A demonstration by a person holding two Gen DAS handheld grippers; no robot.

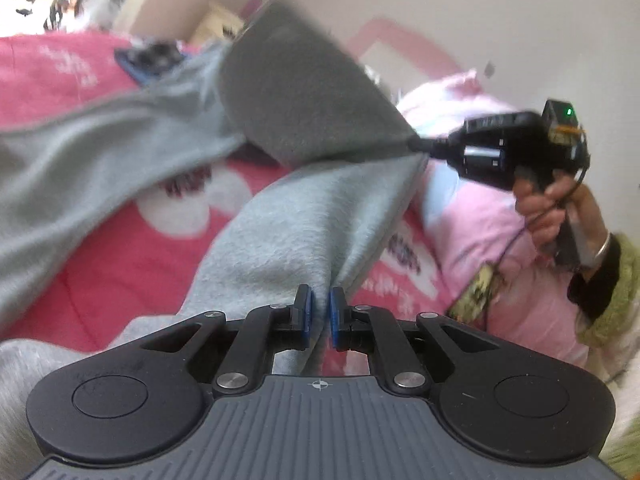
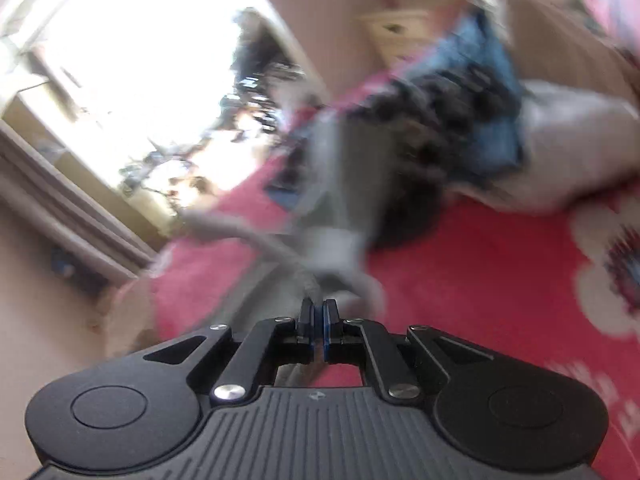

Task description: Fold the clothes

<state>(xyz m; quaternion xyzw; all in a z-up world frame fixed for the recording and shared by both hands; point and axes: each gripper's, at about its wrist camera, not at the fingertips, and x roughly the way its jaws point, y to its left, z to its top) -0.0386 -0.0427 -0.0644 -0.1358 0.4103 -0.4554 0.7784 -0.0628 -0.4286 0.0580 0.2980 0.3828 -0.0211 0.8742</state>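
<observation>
Claws both pinch the grey sweater (image 1: 280, 240): left claw (image 1: 320, 312) grips a fold, right claw (image 2: 319, 320) grips an edge above the red blanket (image 1: 120, 248).

I am working in a home bedroom: a bed (image 1: 132, 248) with a red flowered blanket (image 2: 500, 264), pink pillows (image 1: 492, 216) against a pale wall (image 1: 500, 12), a small cream cabinet (image 2: 394, 34), and a bright window (image 2: 148, 60).
</observation>
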